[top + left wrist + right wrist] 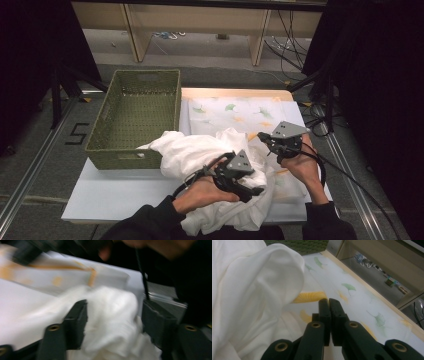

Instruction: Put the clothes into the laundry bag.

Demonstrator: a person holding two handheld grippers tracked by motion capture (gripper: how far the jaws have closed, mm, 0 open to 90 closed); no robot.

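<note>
A crumpled white cloth (200,150) lies heaped on the near middle of the table, partly over a flat white sheet printed with green and yellow leaves (235,112). My left gripper (254,191) rests on the heap near its right side, pointing right. In the blurred left gripper view its jaws (113,312) stand apart with a fold of the white cloth (112,322) bulging between them, not pinched. My right gripper (262,136) hovers over the printed sheet (352,290), just right of the heap (249,302). Its jaws (329,302) are shut together with nothing between them.
A green woven basket (100,127) stands at the table's left, touching the heap's left edge. The white tabletop (115,195) shows bare in front of it. Wooden shelf legs and loose cables stand on the floor beyond the table's far edge.
</note>
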